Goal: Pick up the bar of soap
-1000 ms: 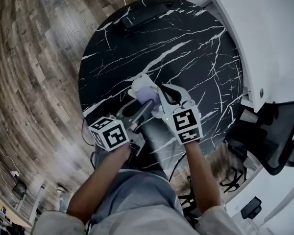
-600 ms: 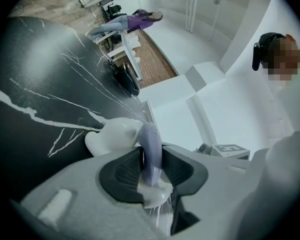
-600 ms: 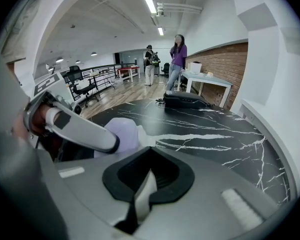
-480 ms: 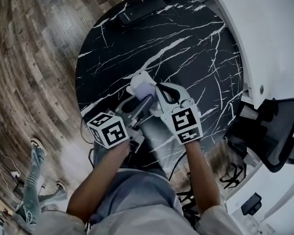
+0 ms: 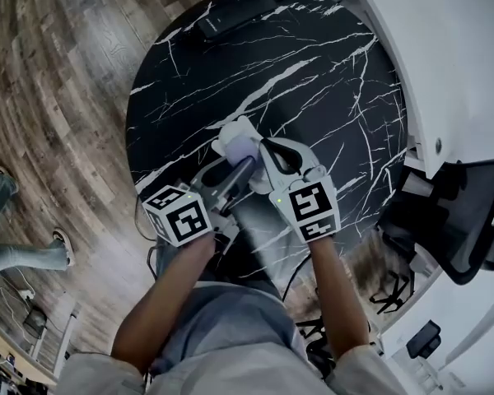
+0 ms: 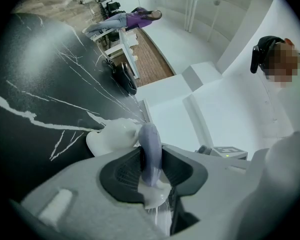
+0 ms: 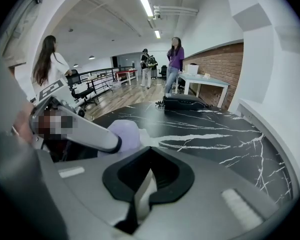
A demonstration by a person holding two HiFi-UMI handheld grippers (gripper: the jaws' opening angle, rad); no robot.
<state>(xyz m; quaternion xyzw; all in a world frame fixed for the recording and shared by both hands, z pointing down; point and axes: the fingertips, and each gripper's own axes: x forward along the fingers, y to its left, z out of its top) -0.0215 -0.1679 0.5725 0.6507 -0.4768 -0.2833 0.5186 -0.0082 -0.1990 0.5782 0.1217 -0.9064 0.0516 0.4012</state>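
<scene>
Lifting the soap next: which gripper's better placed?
Left. The left gripper has just been closing its jaws and now clamps the bar of soap; the right gripper seems pinched on the white soap dish instead.

- left gripper [image 5: 245, 164]: light grey plastic shell, smooth and rounded. Black rubbery lining round the jaw slot, with ribbed black pads [image 6: 124, 176] inside.
- right gripper [image 5: 267, 148]: same grey shell, black V-shaped lining round the slot.
- green light [image 5: 278, 200]: small, lit, on top of the right gripper's shell.
- left cube [image 5: 181, 219]: white faces, one black square marker per face.
- right cube [image 5: 313, 210]: same white faces and black markers.
- insets [image 7: 72, 172]: small pale rectangles set into the grey shell, one each side of the slot.
- sleeves [image 5: 358, 367]: pale grey-beige, ending near the elbows.
- garment [image 5: 222, 323]: grey-blue cloth over the lap, creased.
</scene>
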